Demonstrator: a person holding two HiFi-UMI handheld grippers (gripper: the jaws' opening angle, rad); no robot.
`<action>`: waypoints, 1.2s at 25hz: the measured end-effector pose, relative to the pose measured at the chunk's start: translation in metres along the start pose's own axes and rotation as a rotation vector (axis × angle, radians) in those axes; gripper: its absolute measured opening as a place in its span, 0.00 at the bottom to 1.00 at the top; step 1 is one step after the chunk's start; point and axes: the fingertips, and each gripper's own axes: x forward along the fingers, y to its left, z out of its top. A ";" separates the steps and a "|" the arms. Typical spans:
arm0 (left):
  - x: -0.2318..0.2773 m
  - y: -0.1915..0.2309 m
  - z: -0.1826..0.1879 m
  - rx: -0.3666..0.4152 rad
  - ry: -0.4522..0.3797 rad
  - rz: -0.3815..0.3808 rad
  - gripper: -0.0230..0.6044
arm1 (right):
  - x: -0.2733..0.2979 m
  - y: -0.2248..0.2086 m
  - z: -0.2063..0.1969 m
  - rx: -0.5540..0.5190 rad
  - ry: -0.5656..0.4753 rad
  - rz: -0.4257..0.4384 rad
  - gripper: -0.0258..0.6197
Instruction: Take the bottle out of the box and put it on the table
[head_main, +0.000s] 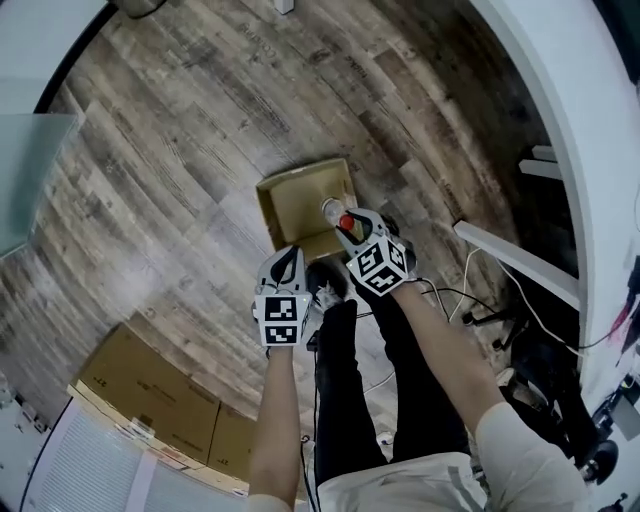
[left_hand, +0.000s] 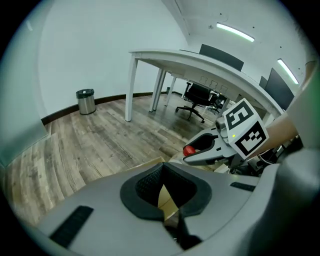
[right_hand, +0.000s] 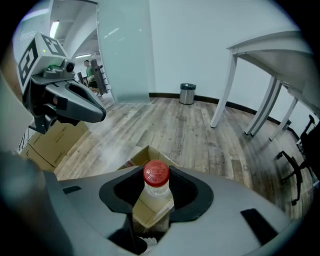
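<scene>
Logging progress at the lift-out stage: my right gripper (head_main: 345, 228) is clamped on the bottle (right_hand: 155, 189), pads on either side of the neck just under the red cap (right_hand: 156, 173), jaws partway closed and pressed on it. In the head view the bottle hangs over the near right corner of the open cardboard box (head_main: 298, 205), which sits on the wooden floor (head_main: 200, 150). From the right gripper view the box looks to lie below the bottle, so I judge the bottle to be mostly or wholly out of it, though its base is hidden behind the jaws and I cannot confirm full clearance. My left gripper (head_main: 293, 255) hangs just beside the right one, over the near edge of the box; its jaws are together with nothing between them, only cardboard showing past them. Done so far: grasp made, bottle raised. Left to do: carry it across to the white surface (head_main: 565, 130), well apart to the right, set it upright there and let go. No part of the placement has begun.
</scene>
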 end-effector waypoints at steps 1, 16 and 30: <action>-0.009 -0.004 0.009 0.008 0.000 -0.003 0.06 | -0.014 0.000 0.005 0.009 -0.002 -0.004 0.32; -0.133 -0.065 0.127 0.103 -0.066 -0.026 0.06 | -0.205 0.003 0.086 0.081 -0.092 -0.097 0.32; -0.209 -0.152 0.225 0.244 -0.136 -0.138 0.06 | -0.368 0.001 0.136 0.182 -0.222 -0.238 0.32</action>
